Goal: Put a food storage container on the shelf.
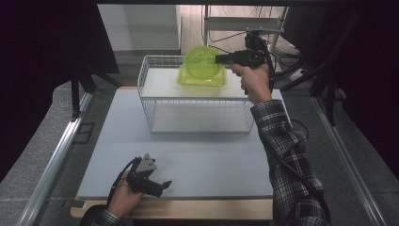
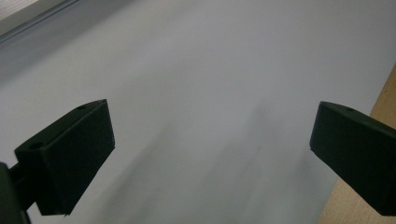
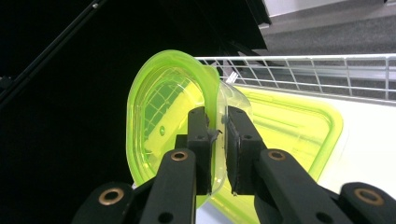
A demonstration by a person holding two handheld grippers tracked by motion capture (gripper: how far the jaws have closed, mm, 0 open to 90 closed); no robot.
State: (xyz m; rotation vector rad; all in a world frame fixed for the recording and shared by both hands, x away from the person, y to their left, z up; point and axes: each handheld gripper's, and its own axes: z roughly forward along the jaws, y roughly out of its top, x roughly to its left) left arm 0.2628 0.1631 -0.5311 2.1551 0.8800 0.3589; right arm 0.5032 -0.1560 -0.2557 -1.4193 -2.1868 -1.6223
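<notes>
— What is the high view showing?

— I am holding my right gripper point(image 1: 221, 59) over the wire basket point(image 1: 155, 101), gripping a green lid point(image 1: 201, 61) upright on its edge above the green container point(image 1: 200, 79). My left gripper point(image 1: 157, 184) is resting near the table point(image 1: 211, 160) front, well apart.

— And the left gripper view?

— Its jaws are standing wide, gripping nothing.

— The right gripper view?

— My jaws are pinching the lid point(image 3: 163, 112) rim; the container point(image 3: 289, 130) is lying just beyond and below, so the right hand is nearer.
</notes>
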